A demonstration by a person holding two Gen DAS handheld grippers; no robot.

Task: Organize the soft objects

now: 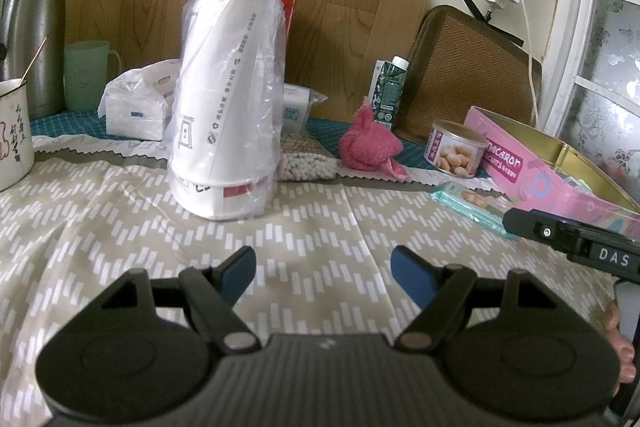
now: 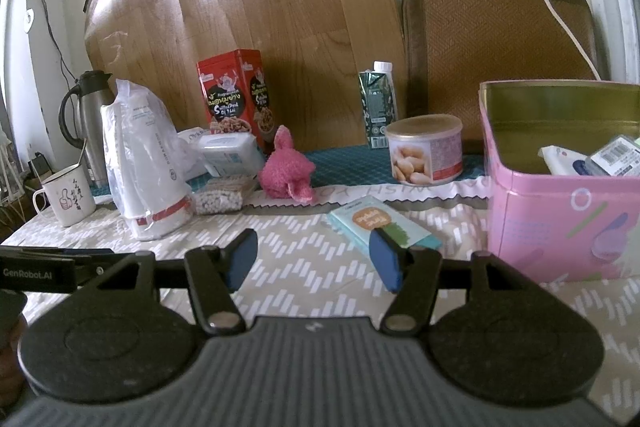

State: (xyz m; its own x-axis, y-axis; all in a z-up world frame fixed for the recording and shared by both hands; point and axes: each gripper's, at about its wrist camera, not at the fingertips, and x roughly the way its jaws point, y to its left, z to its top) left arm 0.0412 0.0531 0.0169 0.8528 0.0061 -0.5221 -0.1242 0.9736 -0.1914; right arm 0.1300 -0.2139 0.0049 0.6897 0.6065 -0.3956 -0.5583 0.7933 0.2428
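Observation:
A crumpled pink cloth [image 1: 370, 147] [image 2: 287, 169] lies at the back of the table. A flat teal wipes pack [image 1: 474, 205] [image 2: 382, 225] lies in front of an open pink tin box [image 1: 532, 167] [image 2: 560, 211] that holds some packets. A white tissue pack [image 1: 134, 109] and a wet-wipes pack [image 2: 230, 151] sit at the back left. My left gripper [image 1: 324, 273] is open and empty above the patterned cloth. My right gripper [image 2: 314, 259] is open and empty, its right pad just in front of the teal pack.
A bagged stack of white cups [image 1: 226, 115] [image 2: 146, 163] stands mid-left with a cotton swab bag [image 1: 304, 163] behind. A snack can [image 1: 456, 149] [image 2: 426, 149], green carton [image 2: 378, 105], red box [image 2: 236, 95], mug [image 2: 68, 199] and thermos [image 1: 34, 27] line the back.

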